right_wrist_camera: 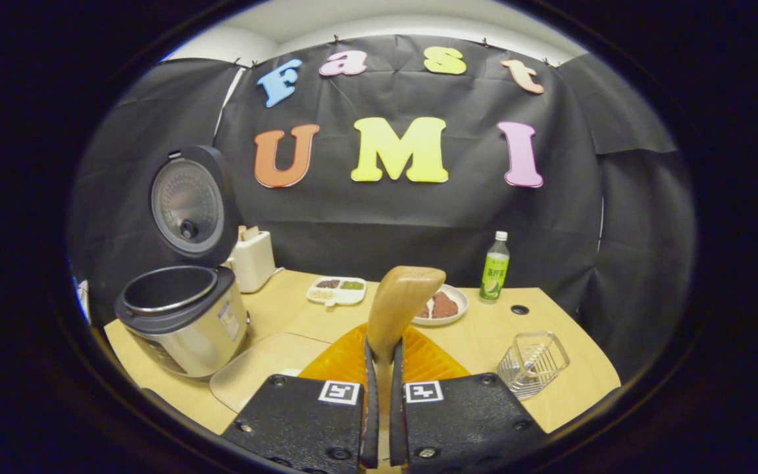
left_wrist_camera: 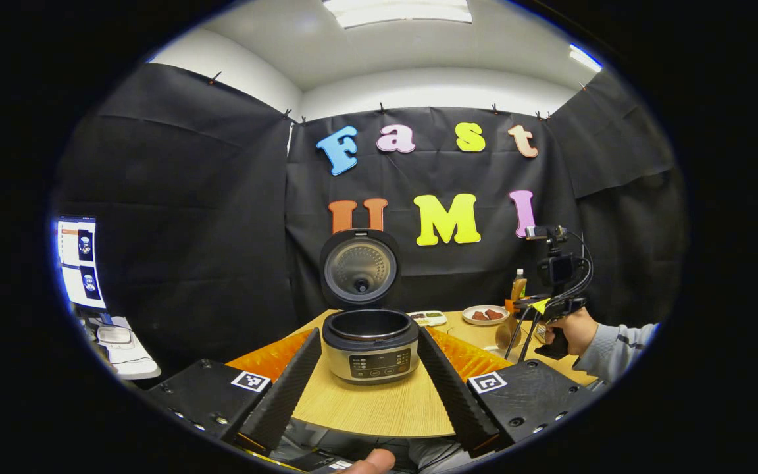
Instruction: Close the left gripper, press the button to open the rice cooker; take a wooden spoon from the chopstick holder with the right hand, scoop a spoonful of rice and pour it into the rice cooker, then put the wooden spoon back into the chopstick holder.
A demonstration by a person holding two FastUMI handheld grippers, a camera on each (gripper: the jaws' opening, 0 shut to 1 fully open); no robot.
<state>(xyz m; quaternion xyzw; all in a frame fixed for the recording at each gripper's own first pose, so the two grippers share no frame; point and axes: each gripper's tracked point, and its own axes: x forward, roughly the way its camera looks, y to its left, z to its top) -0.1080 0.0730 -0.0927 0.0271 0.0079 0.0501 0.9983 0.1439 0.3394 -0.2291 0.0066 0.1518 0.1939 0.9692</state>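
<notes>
**A:** Low in the centre of the right gripper view, the right tool (right_wrist_camera: 382, 368) has both fingers pinched on the handle of the wooden spoon (right_wrist_camera: 400, 303). Its long axis runs straight up the frame, bowl end uppermost, and I see no rice in it.

**B:** Where does the rice cooker (right_wrist_camera: 178, 319) sit from that spoon?

**A:** Off to the left of the frame, lid (right_wrist_camera: 188, 207) swung up and back, inner pot open. The pot's inside looks dark; I cannot tell what is in it. The button step looks done.

**B:** And the rice?

**A:** I cannot pick out a rice container for certain. Beyond the spoon there is a divided dish (right_wrist_camera: 336, 289) with small dark and green portions, and a plate (right_wrist_camera: 445, 306) with reddish-brown pieces, partly hidden by the spoon bowl. An orange ridged tray (right_wrist_camera: 346, 359) lies just ahead of the fingers.

**B:** The holder?

**A:** My guess is the clear wire-lined basket (right_wrist_camera: 533, 362) at lower right on the surface (right_wrist_camera: 300, 313). It looks empty.

**B:** The other hand?

**A:** Seen from the left gripper view, the left tool (left_wrist_camera: 369, 388) is spread wide, the open cooker (left_wrist_camera: 371, 345) centred between its fingers. So the right hand is the one placed to scoop, then swing left to the pot.
</notes>
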